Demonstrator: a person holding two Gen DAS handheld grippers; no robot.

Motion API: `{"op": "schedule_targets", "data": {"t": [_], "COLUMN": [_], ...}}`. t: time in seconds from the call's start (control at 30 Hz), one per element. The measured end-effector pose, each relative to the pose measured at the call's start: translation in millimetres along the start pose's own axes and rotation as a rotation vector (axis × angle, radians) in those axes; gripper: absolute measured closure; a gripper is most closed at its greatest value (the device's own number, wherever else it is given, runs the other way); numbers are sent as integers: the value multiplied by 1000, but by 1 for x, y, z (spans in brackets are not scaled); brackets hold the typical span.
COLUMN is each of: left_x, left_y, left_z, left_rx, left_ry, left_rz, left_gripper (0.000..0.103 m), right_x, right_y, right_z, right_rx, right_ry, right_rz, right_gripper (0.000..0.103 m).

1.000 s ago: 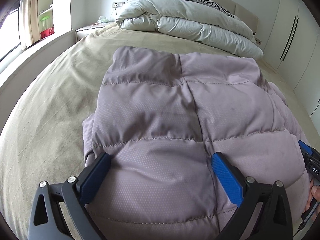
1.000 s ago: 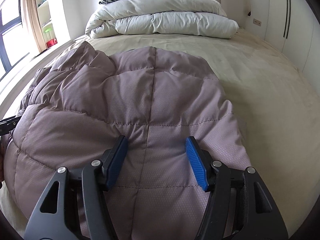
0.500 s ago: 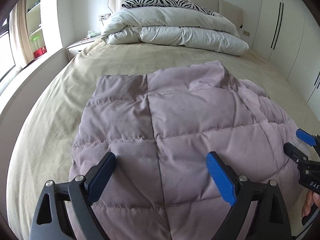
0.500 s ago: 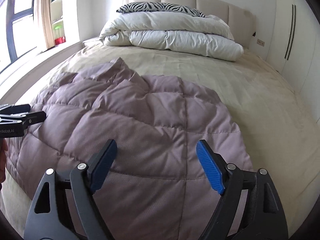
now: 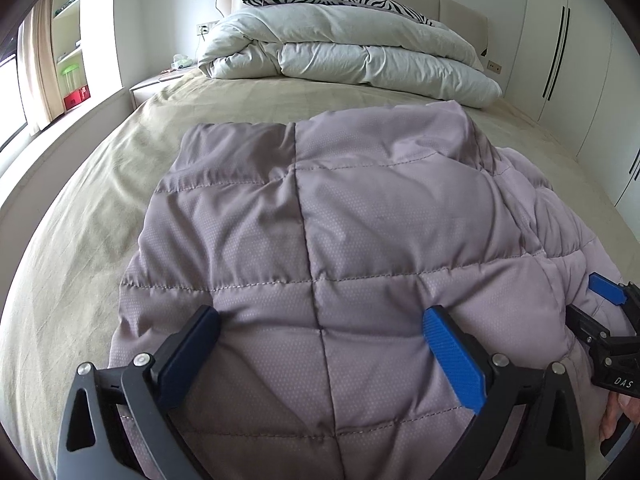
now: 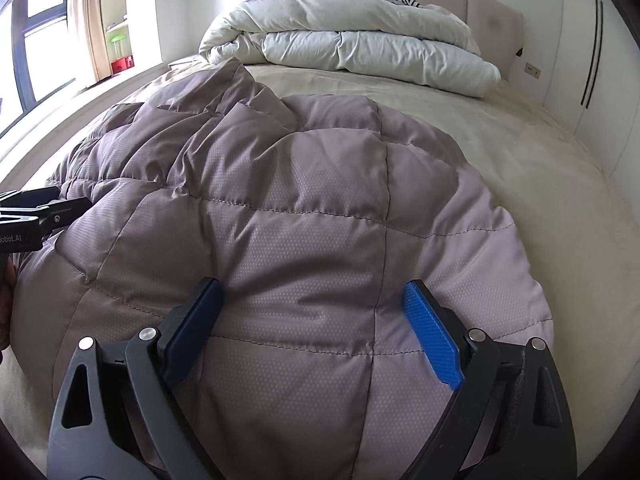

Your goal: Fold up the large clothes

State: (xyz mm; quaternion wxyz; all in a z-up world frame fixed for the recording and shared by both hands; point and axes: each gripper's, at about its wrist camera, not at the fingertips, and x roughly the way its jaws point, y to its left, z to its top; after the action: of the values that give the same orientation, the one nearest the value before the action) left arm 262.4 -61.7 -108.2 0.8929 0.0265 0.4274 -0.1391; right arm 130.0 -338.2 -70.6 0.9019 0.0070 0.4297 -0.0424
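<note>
Both claws sit wide open over the jacket [image 5: 320,240], nothing gripped! The left gripper [image 5: 320,344] hangs low in its frame with its pads spread either side of the centre seam; the right gripper [image 6: 312,320] mirrors it in its own view, pads apart above the puffy quilting. The jacket fills the middle and lower part of both frames, lying on the bed [image 5: 80,220], well short of the duvet [image 5: 340,56] at the top. It looks part-folded already, bunched high toward the upper left of the right view. Its long axis seems to run from the bottom of the frame up toward the headboard, the far edge pointing at the duvet. Likely next: each claw drops onto the near edge, closes, and carries it up the frame.
</note>
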Motion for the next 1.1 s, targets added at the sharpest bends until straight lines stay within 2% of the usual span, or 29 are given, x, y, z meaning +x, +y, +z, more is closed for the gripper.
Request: {"op": "schedule_targets", "data": {"t": [0.07, 0.17, 0.3, 0.47, 0.57, 0.7, 0.8, 0.87, 1.0, 1.03, 1.1], "left_x": [-14, -28, -19, -26, -55, -87, -81, -66, -27, -22, -20], "left_y": [3, 7, 8, 15, 34, 89, 141, 167, 196, 199, 196], "left_z": [-1, -7, -18, -11, -9, -8, -9, -16, -40, -44, -42], "left_rx": [-21, -35, -3, -38, -127, -284, -428, -500, -676, -699, -663], "left_ry": [-12, -53, -53, -16, -63, -123, -58, 16, 140, 148, 142], "left_rz": [4, 23, 27, -17, -107, -208, -247, -266, -472, -494, -509], "left_gripper": [2, 2, 0, 2, 2, 0, 0, 0, 0, 0, 0], "right_x": [-16, -45, -28, -14, -30, -70, -76, -66, -22, -12, 5], "right_y": [0, 11, 33, 25, 13, -37, -100, -144, -213, -222, -231], "right_z": [9, 10, 1, -3, 4, 5, 2, -4, -30, -37, -47], "right_rx": [41, 25, -57, -24, 24, 186, 365, 488, 712, 755, 790], "right_ry": [15, -86, -34, -12, -3, -126, -141, -110, 25, 57, 91], "right_rz": [-16, 11, 18, 72, 131, 268, 333, 356, 459, 487, 541], "right_gripper": [13, 13, 13, 10, 9, 8, 6, 6, 6, 6, 6]}}
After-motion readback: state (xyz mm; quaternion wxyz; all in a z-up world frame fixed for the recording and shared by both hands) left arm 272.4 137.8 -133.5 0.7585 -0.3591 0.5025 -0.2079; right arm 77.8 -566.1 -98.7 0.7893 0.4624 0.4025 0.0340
